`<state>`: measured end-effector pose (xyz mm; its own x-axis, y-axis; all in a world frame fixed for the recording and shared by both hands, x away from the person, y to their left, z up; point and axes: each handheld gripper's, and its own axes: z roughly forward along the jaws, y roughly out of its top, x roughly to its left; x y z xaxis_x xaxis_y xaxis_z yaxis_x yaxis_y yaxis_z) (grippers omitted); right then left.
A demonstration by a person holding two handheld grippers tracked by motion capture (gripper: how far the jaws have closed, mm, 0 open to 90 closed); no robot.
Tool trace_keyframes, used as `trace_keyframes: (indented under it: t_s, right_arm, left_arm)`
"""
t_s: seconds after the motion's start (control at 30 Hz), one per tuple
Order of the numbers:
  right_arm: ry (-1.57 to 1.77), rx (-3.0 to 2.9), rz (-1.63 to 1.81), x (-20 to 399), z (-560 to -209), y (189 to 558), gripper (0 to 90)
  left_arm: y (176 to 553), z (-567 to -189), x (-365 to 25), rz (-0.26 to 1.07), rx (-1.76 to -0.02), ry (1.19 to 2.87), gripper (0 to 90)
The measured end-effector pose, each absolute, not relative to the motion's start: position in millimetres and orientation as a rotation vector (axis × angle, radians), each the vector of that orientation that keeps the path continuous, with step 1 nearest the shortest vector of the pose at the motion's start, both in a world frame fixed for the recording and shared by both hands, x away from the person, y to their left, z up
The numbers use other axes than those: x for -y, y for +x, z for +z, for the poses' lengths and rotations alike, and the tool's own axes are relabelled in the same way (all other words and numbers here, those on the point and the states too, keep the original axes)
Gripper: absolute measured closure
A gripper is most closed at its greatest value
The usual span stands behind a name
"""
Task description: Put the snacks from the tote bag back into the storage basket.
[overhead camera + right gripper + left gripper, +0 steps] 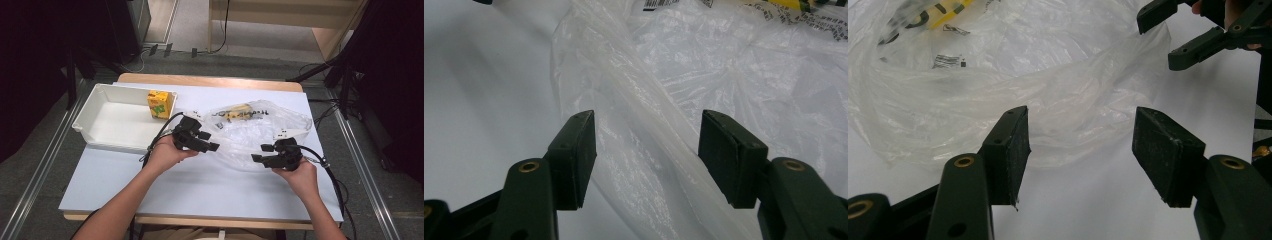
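Flanking plastic bag [255, 135]: tray [107, 122], yellow carton [160, 104].

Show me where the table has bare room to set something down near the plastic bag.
Bare tabletop runs along the near edge, between the forearms and below both grippers. The white tray is mostly bare beside the yellow carton. The centre is crowded: plastic bag, open left gripper and open right gripper.
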<state>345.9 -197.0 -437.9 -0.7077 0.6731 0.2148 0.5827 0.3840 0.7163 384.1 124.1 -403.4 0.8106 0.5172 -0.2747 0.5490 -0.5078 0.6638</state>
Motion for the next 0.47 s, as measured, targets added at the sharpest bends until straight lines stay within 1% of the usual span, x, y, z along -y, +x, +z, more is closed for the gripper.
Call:
trace_keyframes:
  t_s: [0.47]
  right_arm:
    - [1.139, -2.517, 1.231, 197.9, -437.4, 345.9, 40.9]
  left_arm:
    - [382.0, -400.1, -124.2, -0.048, -0.760, 2.188, 39.6]
